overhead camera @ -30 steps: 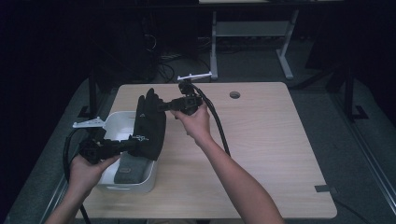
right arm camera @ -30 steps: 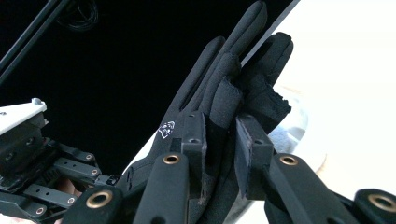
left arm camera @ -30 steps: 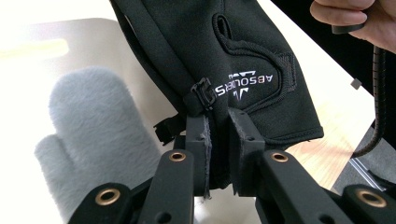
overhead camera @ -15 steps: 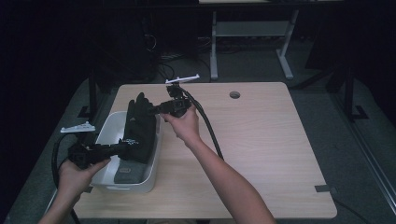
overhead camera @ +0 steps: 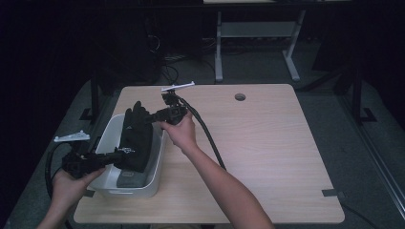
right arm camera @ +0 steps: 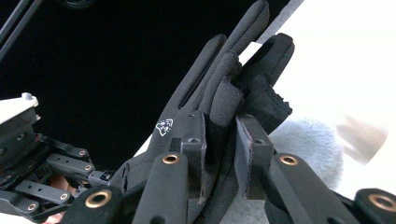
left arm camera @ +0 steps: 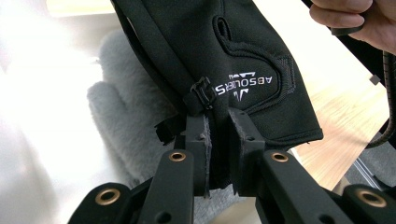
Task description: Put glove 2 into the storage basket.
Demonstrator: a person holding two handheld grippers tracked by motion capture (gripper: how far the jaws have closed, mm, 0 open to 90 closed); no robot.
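A black glove (overhead camera: 136, 136) with white lettering hangs stretched between my two grippers over a white bin (overhead camera: 143, 190) at the table's left edge. My left gripper (overhead camera: 125, 153) is shut on the black glove (left arm camera: 243, 56) at its cuff end, beside a small buckle; the left gripper (left arm camera: 218, 140) pinches the fabric tightly. My right gripper (overhead camera: 145, 118) is shut on the finger end, and in the right gripper view the black glove (right arm camera: 210, 79) fingers stick up past the right gripper (right arm camera: 219, 135). A fuzzy grey glove (overhead camera: 126, 179) (left arm camera: 126, 116) (right arm camera: 308, 140) lies in the bin under the black one.
The bin sits on a light wooden table (overhead camera: 267, 143) with a round hole (overhead camera: 240, 97) near its far edge. The right gripper's black cable (overhead camera: 205, 129) trails across the table. A strip of tape (overhead camera: 332, 192) marks the near right. A desk frame (overhead camera: 219, 52) stands on the dark floor beyond.
Both hands have carried the black glove to the left and somewhat lower, from beside the bin's right wall to over the bin. Both grips stay the same.
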